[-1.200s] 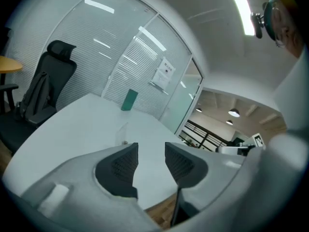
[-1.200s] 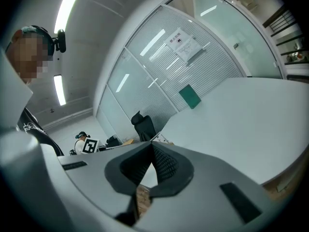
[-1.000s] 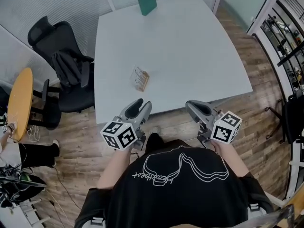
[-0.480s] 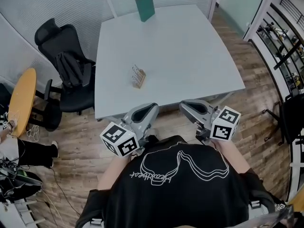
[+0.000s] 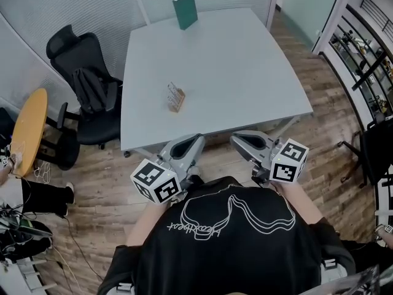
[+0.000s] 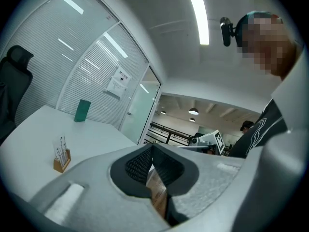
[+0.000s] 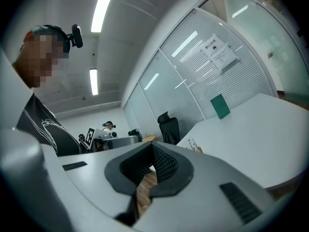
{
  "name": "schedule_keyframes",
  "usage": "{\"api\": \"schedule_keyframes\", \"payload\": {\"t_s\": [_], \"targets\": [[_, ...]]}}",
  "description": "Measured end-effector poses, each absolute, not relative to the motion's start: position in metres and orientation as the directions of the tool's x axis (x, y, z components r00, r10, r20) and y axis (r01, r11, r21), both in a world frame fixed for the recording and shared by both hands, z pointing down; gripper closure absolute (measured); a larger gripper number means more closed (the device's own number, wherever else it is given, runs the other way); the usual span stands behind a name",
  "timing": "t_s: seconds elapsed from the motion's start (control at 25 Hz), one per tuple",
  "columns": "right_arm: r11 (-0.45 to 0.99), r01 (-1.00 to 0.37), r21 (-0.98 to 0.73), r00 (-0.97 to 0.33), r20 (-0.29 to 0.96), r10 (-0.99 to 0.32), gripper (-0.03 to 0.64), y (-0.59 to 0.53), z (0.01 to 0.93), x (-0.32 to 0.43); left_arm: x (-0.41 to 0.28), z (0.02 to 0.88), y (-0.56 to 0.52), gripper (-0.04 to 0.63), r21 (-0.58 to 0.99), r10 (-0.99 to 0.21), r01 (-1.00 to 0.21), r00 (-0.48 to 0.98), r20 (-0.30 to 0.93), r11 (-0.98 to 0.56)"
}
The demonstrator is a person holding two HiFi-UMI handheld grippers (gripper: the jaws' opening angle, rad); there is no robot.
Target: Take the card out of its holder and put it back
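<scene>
left gripper (image 5: pixel 196 139): lower centre-left of the head view, held level just short of the table's near edge. jaws closed tip to tip with nothing between them; only floorboards show through the slit below the pads.
right gripper (image 5: pixel 235 139): lower centre-right, near the left one and also off the table. its own view shows the pads meeting at the tips, nothing gripped.
card (image 5: pixel 173 91): stands upright in its holder, touched by neither gripper.
card holder (image 5: pixel 177 103): small wooden block on the table, left of the table's middle, well apart from both grippers.
table (image 5: pixel 245 66): white, fills the upper centre of the head view.
green block (image 5: pixel 185 10): upright at the table's far edge, top centre.
office chair (image 5: pixel 86 85): black, by the table's left side, upper left.
person (image 5: pixel 233 238): black printed shirt, bottom centre, arms reaching forward to the grippers.
</scene>
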State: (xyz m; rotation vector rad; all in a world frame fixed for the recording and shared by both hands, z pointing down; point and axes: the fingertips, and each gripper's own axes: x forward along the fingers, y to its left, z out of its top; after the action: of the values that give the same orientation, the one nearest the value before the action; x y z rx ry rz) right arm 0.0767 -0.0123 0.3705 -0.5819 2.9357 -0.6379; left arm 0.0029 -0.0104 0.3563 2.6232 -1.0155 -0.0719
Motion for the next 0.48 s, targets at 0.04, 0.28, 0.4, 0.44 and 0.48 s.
{"api": "schedule_keyframes", "payload": {"t_s": [0.04, 0.28, 0.4, 0.44, 0.48], "targets": [[0.840, -0.348, -0.416, -0.924, 0.004, -0.381, 0.607, -0.0119, 0.3716, 0.0770, 0.0030, 0.3563, -0.0098, 0.581, 0.312, -0.665, -0.650, 0.743, 0.071, -0.693], [0.840, -0.349, -0.416, -0.926, 0.015, -0.377, 0.607, -0.0111, 0.3742, 0.0761, 0.0040, 0.3601, -0.0098, 0.581, 0.308, -0.665, -0.655, 0.742, 0.086, -0.691], [0.838, -0.352, -0.417, -0.926, 0.027, -0.376, 0.609, -0.0111, 0.3779, 0.0758, 0.0026, 0.3613, -0.0113, 0.581, 0.310, -0.667, -0.656, 0.740, 0.086, -0.688], [0.837, -0.354, -0.417, -0.926, 0.029, -0.377, 0.607, -0.0112, 0.3787, 0.0762, 0.0025, 0.3611, -0.0117, 0.581, 0.310, -0.668, -0.656, 0.740, 0.084, -0.688], [0.837, -0.356, -0.417, -0.925, 0.031, -0.378, 0.607, -0.0111, 0.3792, 0.0769, 0.0029, 0.3610, -0.0117, 0.581, 0.311, -0.668, -0.656, 0.739, 0.082, -0.688]]}}
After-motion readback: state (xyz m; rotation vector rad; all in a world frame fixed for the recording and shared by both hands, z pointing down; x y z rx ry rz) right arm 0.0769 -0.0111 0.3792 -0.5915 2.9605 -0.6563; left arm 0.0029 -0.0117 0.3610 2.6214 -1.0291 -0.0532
